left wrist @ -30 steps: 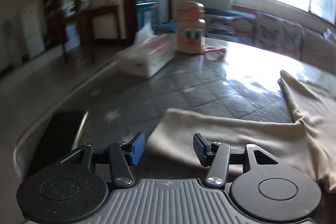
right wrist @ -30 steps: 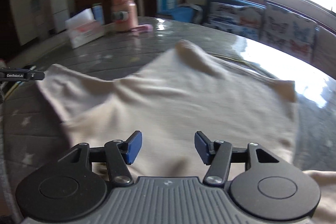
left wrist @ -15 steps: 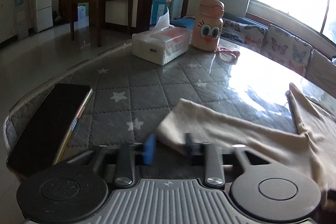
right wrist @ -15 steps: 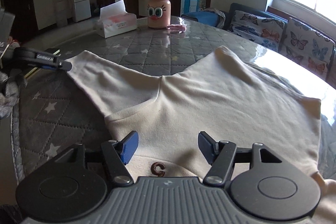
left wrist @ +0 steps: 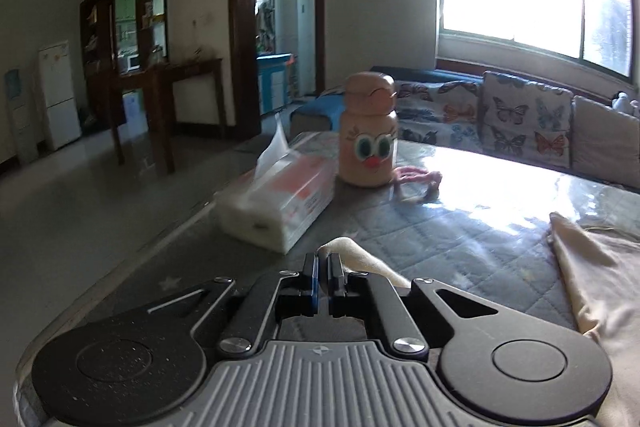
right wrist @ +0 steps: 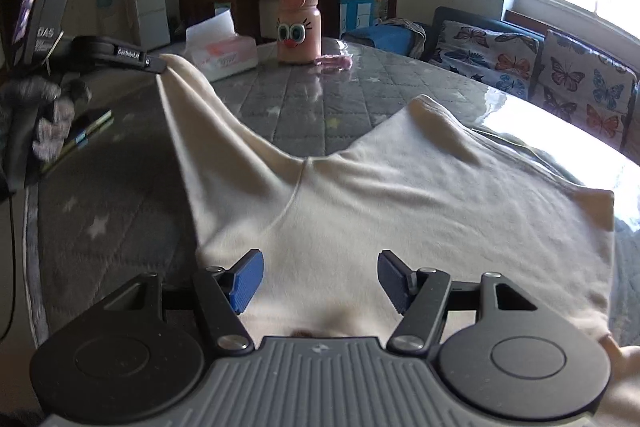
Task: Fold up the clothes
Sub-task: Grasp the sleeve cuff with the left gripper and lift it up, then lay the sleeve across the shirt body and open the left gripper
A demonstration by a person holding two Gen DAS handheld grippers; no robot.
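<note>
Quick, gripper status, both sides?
Left gripper: shut on the sleeve end of the cream garment.
Right gripper: open, above the garment, holding nothing.

Both wrist views look low across the table [left wrist: 460,227], sharing the pink bottle [right wrist: 298,23].

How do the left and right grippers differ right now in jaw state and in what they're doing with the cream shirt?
The left gripper is shut on the sleeve end of the cream shirt; the right gripper is open, its jaws gripping nothing. The left one holds its sleeve raised off the table, while the right one hangs over the shirt's flat body. Both have blue pads.
</note>
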